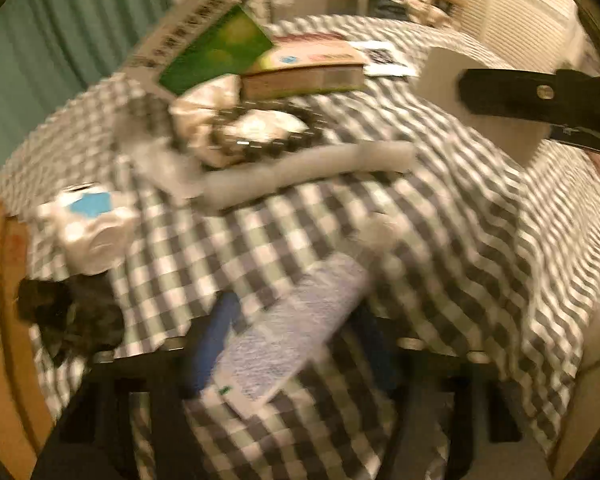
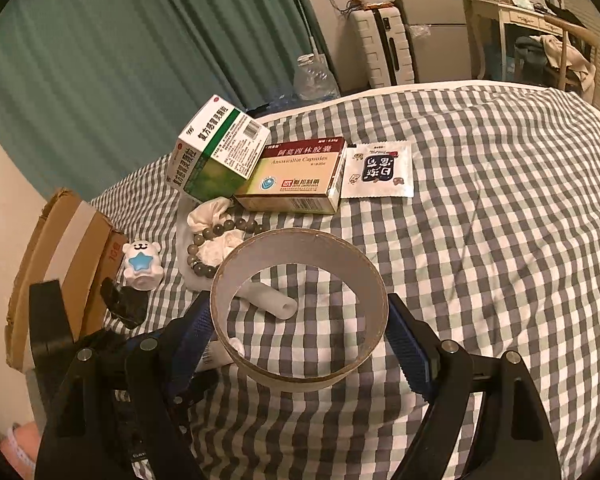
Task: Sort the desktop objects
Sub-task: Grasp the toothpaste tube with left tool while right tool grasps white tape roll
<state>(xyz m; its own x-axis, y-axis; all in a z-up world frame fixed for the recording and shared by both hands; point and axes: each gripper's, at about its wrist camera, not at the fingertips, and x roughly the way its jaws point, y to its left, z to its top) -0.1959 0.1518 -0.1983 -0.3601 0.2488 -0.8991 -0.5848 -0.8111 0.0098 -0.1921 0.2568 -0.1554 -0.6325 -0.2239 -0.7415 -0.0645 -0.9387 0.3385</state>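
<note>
Your right gripper (image 2: 300,336) pinches the cardboard ring (image 2: 300,312), held over the checked cloth (image 2: 480,240) near its front edge. Your left gripper (image 1: 292,344) pinches a white packet (image 1: 288,332). Step: carrying. Next needs a drop spot beside the boxes (image 2: 292,176) at the far edge.

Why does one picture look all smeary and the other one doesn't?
The left wrist view is streaked with motion blur: the checked tablecloth smears into stripes and the green medicine box can't be read. The right wrist view is sharp, so the print on the red-and-cream capsule box shows, and so does the cardboard ring in the right gripper. Both views curve at the edges and look yellowish.
</note>
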